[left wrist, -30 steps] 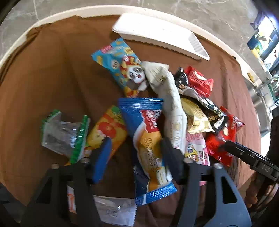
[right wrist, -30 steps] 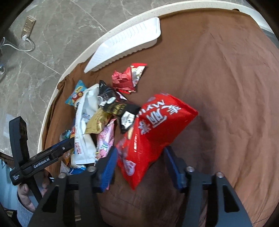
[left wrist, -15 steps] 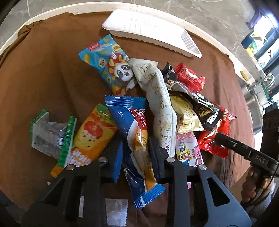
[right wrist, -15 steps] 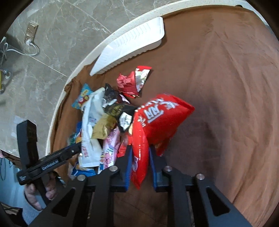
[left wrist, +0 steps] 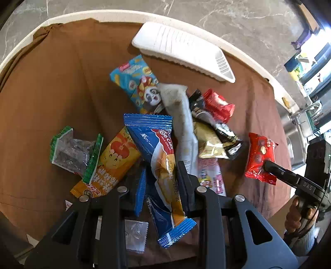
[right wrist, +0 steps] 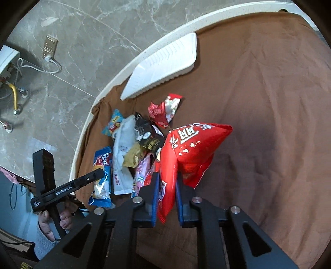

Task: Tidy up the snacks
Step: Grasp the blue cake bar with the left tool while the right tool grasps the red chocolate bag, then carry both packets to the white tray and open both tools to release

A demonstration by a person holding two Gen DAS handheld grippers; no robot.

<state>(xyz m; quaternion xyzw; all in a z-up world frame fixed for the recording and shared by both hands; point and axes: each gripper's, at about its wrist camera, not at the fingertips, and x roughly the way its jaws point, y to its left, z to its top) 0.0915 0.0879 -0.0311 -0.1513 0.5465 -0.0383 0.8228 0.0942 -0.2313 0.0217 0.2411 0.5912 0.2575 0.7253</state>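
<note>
Blue roll-cake packet pinched in left tongs, tail dangling below pads, head over snack pile on brown cloth. Red puffed bag clamped in right tongs, raised off cloth beside pile. White tray beyond pile, near bench rim.

Left gripper: black frame showing silver screws, blue ribbed pads, white "GenRobot.AI" lettering. Right gripper: matching build, "DAS" marking. Hands showing bare skin, grey knitted sleeves.
</note>
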